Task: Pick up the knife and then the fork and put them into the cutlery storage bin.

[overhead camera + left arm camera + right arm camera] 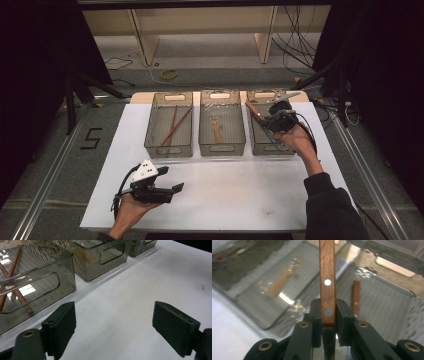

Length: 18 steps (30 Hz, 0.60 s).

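Observation:
My right gripper (272, 119) hovers over the right clear bin (260, 146), shut on a wooden handle with two metal rivets (327, 277). The handle runs straight out from the jaws, and its far end passes out of the right gripper view. A second wooden handle (355, 298) lies on that bin's floor. A brown handle (252, 110) and a silver blade (289, 94) show beside the gripper. My left gripper (172, 189) (113, 325) is open above the white table, nothing between its jaws.
Three clear bins stand in a row at the back of the white tabletop (240, 190). The left bin (169, 149) holds crossed brown chopsticks (12, 285). The middle bin (222, 147) holds a wooden-handled utensil (216, 131). Cables lie on the floor beyond.

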Available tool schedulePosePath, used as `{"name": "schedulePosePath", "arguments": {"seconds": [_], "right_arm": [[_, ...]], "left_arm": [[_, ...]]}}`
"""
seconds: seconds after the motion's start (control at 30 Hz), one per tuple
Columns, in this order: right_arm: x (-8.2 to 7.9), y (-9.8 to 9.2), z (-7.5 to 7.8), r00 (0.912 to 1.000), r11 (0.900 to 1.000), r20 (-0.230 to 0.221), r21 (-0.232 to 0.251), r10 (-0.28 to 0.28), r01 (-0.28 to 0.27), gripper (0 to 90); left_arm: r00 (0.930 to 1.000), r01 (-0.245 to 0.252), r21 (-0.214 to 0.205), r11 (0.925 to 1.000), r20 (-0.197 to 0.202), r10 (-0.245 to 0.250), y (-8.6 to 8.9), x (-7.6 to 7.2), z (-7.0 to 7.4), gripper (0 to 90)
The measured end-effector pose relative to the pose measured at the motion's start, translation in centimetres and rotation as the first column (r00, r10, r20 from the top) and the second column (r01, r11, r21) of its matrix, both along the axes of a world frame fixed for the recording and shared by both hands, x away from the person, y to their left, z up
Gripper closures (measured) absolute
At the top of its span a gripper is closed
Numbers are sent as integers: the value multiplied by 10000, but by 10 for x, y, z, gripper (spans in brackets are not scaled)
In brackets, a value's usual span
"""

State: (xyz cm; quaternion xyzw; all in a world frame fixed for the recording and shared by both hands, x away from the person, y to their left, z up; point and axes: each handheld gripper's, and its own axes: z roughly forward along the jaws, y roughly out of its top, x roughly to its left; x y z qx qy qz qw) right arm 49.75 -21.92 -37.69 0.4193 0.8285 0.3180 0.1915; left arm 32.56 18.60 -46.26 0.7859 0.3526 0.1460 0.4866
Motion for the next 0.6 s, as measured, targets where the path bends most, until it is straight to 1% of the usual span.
{"name": "schedulePosePath", "arguments": {"seconds": [0.1, 0.27, 0.6], "right_arm": [[10, -4, -3, 9996, 9996, -72, -11, -277, 277, 778], [22, -8, -6, 9974, 9977, -228, 26, -681, 682, 778], [37, -14, -10, 9917, 9924, -405, 46, -1224, 1226, 777]], "left_arm": [[10000, 17, -22, 10000, 43, -17, 0, 0, 0, 186], [10000, 10, -30, 10000, 19, -10, 1, 0, -1, 185], [10000, 22, -23, 10000, 73, -22, 2, 0, -1, 185]]}}
